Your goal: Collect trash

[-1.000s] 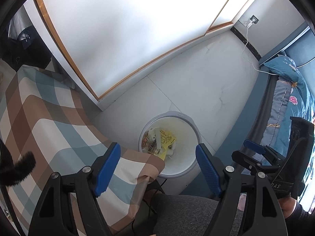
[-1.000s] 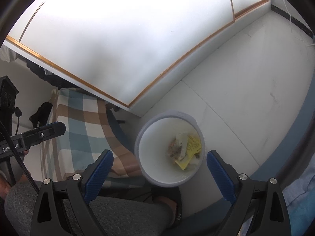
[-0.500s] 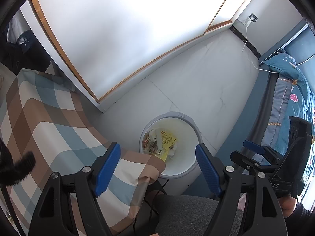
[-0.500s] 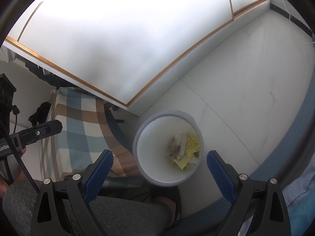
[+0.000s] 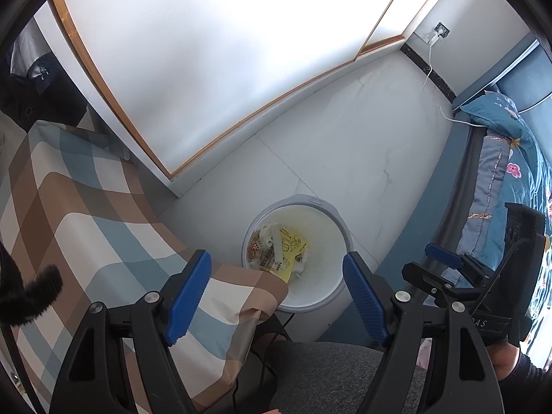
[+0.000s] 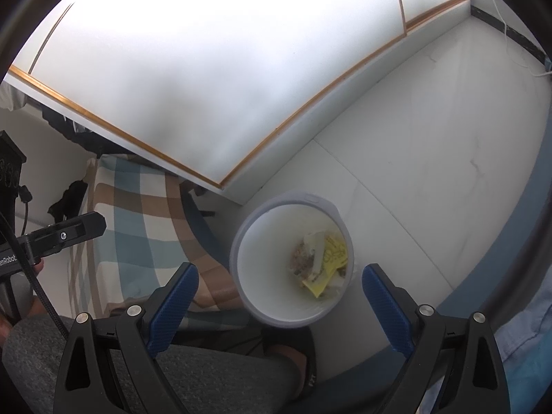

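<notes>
My left gripper [image 5: 276,286] has its two blue fingers [image 5: 188,286] wide apart, and nothing is between them. It hangs in the air above the floor. My right gripper [image 6: 279,302] is wide apart too, and it holds nothing.

Far below both grippers stands a round white trash bin [image 5: 321,207] on the pale tiled floor [image 5: 362,158]. In the right wrist view the bin [image 6: 262,252] sits between my two blue fingers [image 6: 172,307]. Down at the bottom of the bin lies the trash [image 5: 281,250], a yellow wrapper with some white and brown bits [image 6: 321,262].

Just beside the bin, on its left side, is a checked cloth [image 5: 86,207] in brown, blue and white. Its corner hides a little of the bin's rim. On the right side of the floor is a bed with a blue flowered blanket [image 5: 510,186]. Behind the bin is a big white door with a wooden edge [image 5: 207,69]. My knee in grey trousers [image 6: 172,379] shows at the bottom.
</notes>
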Motion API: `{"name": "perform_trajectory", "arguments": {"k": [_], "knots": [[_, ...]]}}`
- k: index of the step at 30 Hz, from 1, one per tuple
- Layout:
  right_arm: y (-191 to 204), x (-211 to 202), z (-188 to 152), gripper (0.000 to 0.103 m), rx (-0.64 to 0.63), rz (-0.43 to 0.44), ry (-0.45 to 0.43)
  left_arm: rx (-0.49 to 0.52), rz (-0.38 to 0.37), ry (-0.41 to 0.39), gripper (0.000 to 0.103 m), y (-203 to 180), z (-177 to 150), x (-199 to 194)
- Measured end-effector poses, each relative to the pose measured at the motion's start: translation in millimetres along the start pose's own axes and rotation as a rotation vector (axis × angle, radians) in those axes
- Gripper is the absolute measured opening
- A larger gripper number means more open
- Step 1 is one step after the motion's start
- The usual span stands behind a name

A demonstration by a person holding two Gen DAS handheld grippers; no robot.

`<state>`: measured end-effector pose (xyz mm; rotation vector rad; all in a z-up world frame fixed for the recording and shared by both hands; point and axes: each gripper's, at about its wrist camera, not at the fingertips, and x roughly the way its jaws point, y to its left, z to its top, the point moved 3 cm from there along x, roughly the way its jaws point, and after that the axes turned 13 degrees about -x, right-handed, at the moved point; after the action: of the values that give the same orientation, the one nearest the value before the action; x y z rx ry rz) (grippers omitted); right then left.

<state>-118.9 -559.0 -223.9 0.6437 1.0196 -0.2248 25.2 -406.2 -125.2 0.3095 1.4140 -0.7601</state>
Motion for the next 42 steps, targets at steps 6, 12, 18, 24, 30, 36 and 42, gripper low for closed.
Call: {"name": "perform_trajectory", "arguments": {"k": [6, 12, 18, 24, 30, 36, 42], "knots": [[-1.6, -0.4, -1.4, 0.096, 0.0, -0.008, 0.003, -0.004, -0.001, 0.0, 0.076, 0.7, 0.1, -0.3], [-2.2, -3.5, 0.2, 0.096, 0.008, -0.016, -0.012, -0.008, 0.004, -0.001, 0.076, 2.0, 0.7, -0.8], [-2.2, -3.2, 0.6, 0.096, 0.01, -0.012, -0.013, -0.006, 0.007, -0.012, 0.076, 0.6, -0.4, -1.2], [-1.8, -3.9, -0.6, 0.096, 0.012, -0.012, -0.014, -0.007, 0.012, -0.018, 0.076, 0.2, -0.4, -1.3], [-2.2, -4.4, -2.6, 0.096, 0.017, -0.014, -0.011, -0.008, 0.015, -0.032, 0.076, 0.8, 0.1, -4.1], [-4.9, -4.3, -2.9, 0.096, 0.034, -0.019, -0.008, -0.008, 0.006, -0.027, 0.076, 1.1, 0.9, -3.8], [-6.2, -3.8, -2.5, 0.096, 0.039, -0.021, -0.008, -0.008, -0.016, -0.027, 0.076, 0.6, 1.3, -4.5]]}}
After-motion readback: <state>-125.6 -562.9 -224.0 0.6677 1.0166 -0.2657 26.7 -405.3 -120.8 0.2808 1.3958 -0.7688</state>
